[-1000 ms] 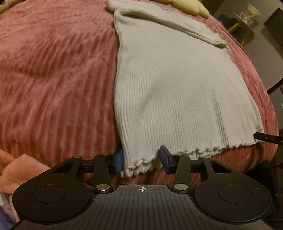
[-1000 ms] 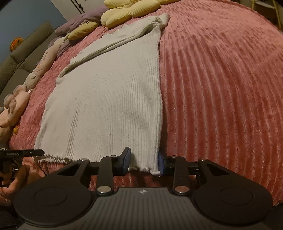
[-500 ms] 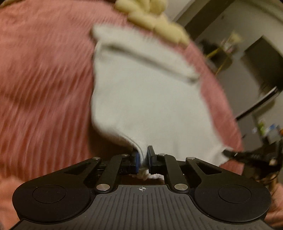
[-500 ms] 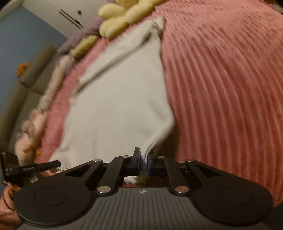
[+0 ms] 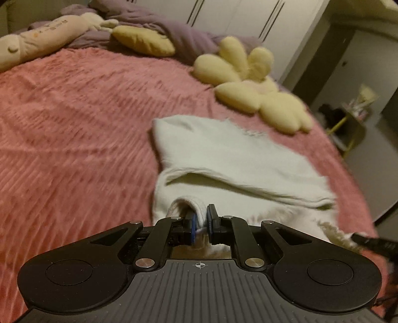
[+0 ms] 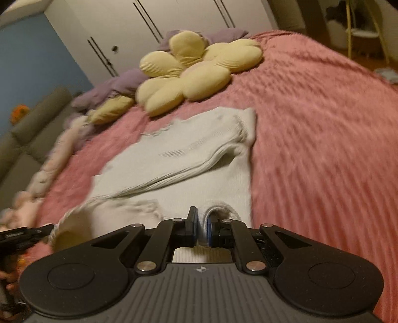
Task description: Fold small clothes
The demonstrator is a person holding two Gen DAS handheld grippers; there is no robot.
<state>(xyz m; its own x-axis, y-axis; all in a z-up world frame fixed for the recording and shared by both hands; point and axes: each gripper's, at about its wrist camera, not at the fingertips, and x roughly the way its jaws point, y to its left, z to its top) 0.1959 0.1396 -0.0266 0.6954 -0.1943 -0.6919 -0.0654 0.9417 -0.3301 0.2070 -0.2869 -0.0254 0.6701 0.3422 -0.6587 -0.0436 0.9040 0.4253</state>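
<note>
A white ribbed sweater point(image 5: 231, 159) lies on a pink fuzzy blanket point(image 5: 74, 129) that covers a bed. The far part of the sweater is flat on the blanket. The near part, with the wavy hem, is lifted up off the bed.

The left gripper point(image 5: 201, 223) is closed tight on the near hem of the sweater. White cloth is pinched between its two black fingers, and a loop of cloth curls over the left finger. In the right wrist view, the right gripper point(image 6: 202, 229) is closed tight on the hem too, at the other corner. The cloth bulges up in a small hump beside its right finger.

A long fold runs across the middle of the sweater, where one layer sits on top of another.

Past the sweater, a yellow flower pillow point(image 6: 191, 72) rests on the blanket, near the far edge of the sweater but not touching it. A purple blanket point(image 5: 179, 32) is bunched up behind the pillow. A long cream plush toy point(image 5: 42, 34) lies at the far left of the bed. White closet doors point(image 6: 174, 22) stand behind the bed.
</note>
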